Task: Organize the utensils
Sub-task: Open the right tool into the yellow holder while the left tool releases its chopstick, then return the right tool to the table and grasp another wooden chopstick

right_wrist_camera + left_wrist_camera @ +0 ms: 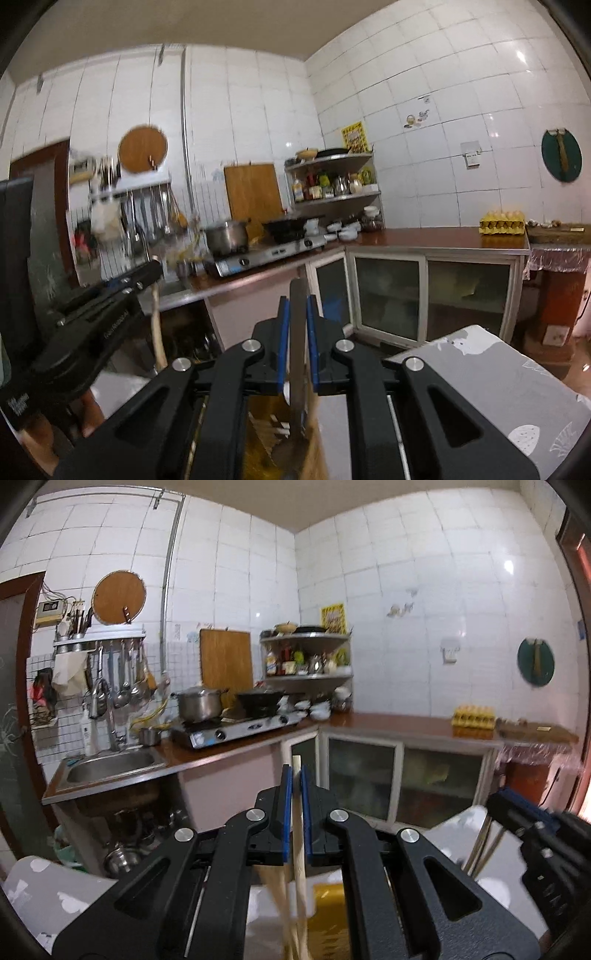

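No text can be read: small white lettering on the left claw point(157, 271) body, at lower left, is too blurred to make out.

The lower ends of the pale wooden chopsticks point(299, 867) clamped in the left gripper point(296, 775) smear into motion blur and run off the bottom edge of the left wrist view, so their tips cannot be seen. In the right wrist view the metal utensil point(298, 332) pinched in the right gripper point(297, 306) hangs down behind the gripper's black body; its blurred lower end looks like a spoon bowl, but that is uncertain. A yellow container point(328, 915) below is half hidden by the gripper arms, its contents unreadable. The hanging ladles point(155, 214) on the wall rack are streaked. The bottles point(291, 661) on the corner shelf are too small to identify.
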A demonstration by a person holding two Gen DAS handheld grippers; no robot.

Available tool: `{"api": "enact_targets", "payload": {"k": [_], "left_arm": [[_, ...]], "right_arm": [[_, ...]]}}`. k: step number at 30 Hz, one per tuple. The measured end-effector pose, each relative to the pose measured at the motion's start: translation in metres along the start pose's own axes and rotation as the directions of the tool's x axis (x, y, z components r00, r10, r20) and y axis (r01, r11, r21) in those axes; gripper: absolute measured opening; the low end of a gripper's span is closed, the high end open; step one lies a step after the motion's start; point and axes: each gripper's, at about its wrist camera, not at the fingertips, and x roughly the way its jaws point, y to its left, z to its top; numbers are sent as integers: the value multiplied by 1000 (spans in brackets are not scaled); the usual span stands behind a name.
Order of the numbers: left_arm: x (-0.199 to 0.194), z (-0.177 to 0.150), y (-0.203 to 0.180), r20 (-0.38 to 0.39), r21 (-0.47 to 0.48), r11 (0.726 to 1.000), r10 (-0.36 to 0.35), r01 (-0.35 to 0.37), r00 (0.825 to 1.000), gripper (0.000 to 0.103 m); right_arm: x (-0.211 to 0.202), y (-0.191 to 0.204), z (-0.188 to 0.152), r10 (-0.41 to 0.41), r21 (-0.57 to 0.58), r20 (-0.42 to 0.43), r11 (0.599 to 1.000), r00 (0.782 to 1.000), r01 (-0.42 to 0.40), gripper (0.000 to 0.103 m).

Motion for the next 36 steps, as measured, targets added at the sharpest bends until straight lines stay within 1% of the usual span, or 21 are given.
{"api": "enact_targets", "payload": {"k": [2,3,5,6,7,8,9,10,12,14,15,17,19,22,24,26,28,30,31,32,36], "left_arm": [[-2,-6,6,-28,-8,1000,-7,7,1000,5],[-4,-9,9,-45,-5,1000,-3,2,999,8],[-12,-11,15,-64,-11,1000,-5,4,998,26],[-16,-10,17,-66,-17,1000,-7,5,998,43],[-26,-8,22,-63,-29,1000,-7,5,998,58],[-36,-6,27,-56,-40,999,-5,3,998,63],[-49,-3,35,-54,-55,998,-9,6,998,74],[-57,0,39,-61,-61,998,-14,10,998,82],[-79,2,50,-74,-65,998,-24,19,997,86],[-98,2,58,-82,-70,997,-19,13,996,94],[-108,1,62,-85,-75,997,-18,12,996,98],[-130,-6,75,-94,-96,995,-11,2,996,98],[-144,-16,87,-120,-106,994,4,-17,993,98],[-157,-35,98,-166,-93,994,31,-47,986,98],[-161,-49,103,-205,-75,995,44,-61,978,98],[-164,-66,108,-258,-72,995,51,-72,965,98],[-168,-86,112,-301,-91,993,40,-71,953,98],[-168,-104,116,-342,-108,991,33,-75,939,98],[-166,-115,117,-368,-114,990,31,-78,929,98],[-164,-126,117,-399,-110,991,30,-80,917,98],[-156,-159,116,-493,-84,995,-2,-45,870,98]], "right_arm": [[2,0,-5,-7,-19,-43,1000,999,6,10],[3,-1,-7,-9,-25,-75,1000,997,7,10],[4,-3,-11,-20,-34,-134,999,991,15,11],[2,-4,-13,-25,-37,-157,999,987,20,12],[0,-5,-14,-30,-38,-179,999,983,24,21],[-7,-7,-14,-35,-31,-206,999,978,29,30],[-10,-9,-14,-40,-24,-213,999,976,35,51],[-18,-11,-13,-46,-16,-215,999,976,44,55],[-36,-12,-10,-61,-17,-222,998,973,59,55],[-53,-12,-11,-91,-30,-242,996,966,87,56],[-62,-11,-13,-100,-35,-250,995,963,95,59],[-81,-9,-19,-127,-54,-264,992,956,117,65],[-97,-6,-26,-149,-72,-272,988,951,135,71],[-116,-1,-41,-165,-75,-298,986,940,150,72],[-124,2,-56,-168,-74,-334,986,927,153,72],[-126,6,-71,-173,-73,-365,985,915,157,72],[-127,9,-85,-173,-66,-389,985,905,160,72],[-126,13,-103,-186,-61,-419,982,889,176,72],[-124,16,-107,-191,-63,-428,981,883,182,72],[-121,19,-117,-199,-65,-447,980,872,190,72],[-109,30,-142,-208,-71,-514,977,832,201,72]]}}
